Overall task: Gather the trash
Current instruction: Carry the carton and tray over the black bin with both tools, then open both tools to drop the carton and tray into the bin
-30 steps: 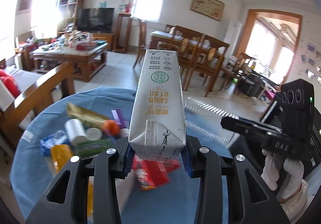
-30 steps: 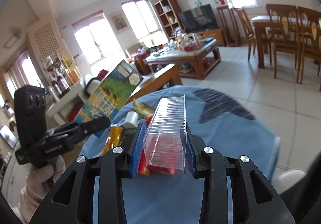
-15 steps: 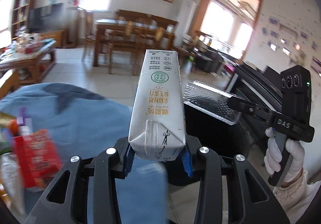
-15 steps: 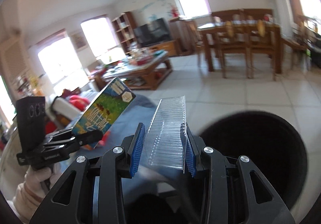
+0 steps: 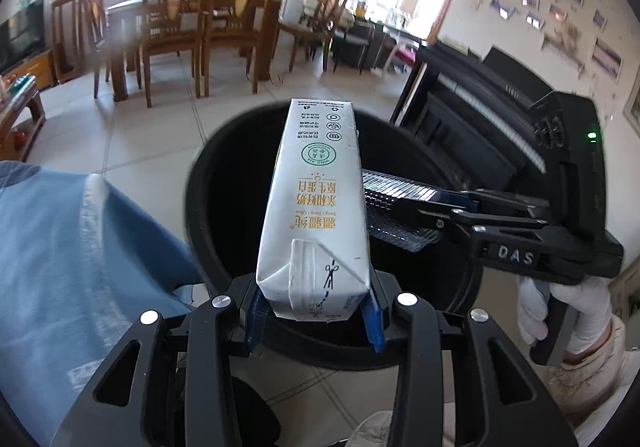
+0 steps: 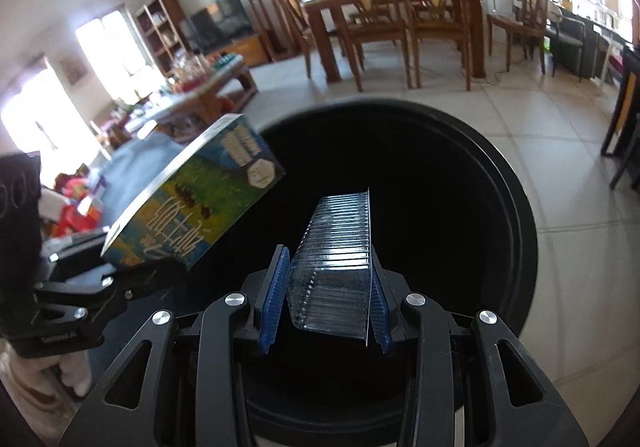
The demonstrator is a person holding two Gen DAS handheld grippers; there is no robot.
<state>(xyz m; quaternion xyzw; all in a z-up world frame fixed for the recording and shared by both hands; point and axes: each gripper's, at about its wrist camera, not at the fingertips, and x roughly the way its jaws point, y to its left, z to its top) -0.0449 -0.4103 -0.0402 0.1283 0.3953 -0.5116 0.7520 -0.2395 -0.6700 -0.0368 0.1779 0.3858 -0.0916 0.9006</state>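
Now both pieces of trash hang over the mouth of the round black plastic bin, which stands on the tiled floor just beside the blue-clothed table. The left gripper is clamped on the folded end of a tall white milk carton, its blue pads pressed against both sides, so the carton juts forward over the dark opening. The right gripper pinches a clear ribbed plastic tray by one end — its length likewise reaches out above the bin's interior. In the left wrist view the tray tip sits close behind the carton; whether they touch I cannot tell. Holding each item by its near end keeps the bulk over the hole — a sensible pose for dropping. Judging from this, release is the step in hand: spreading the fingers should let both fall inside, though the long carton might catch the rim.
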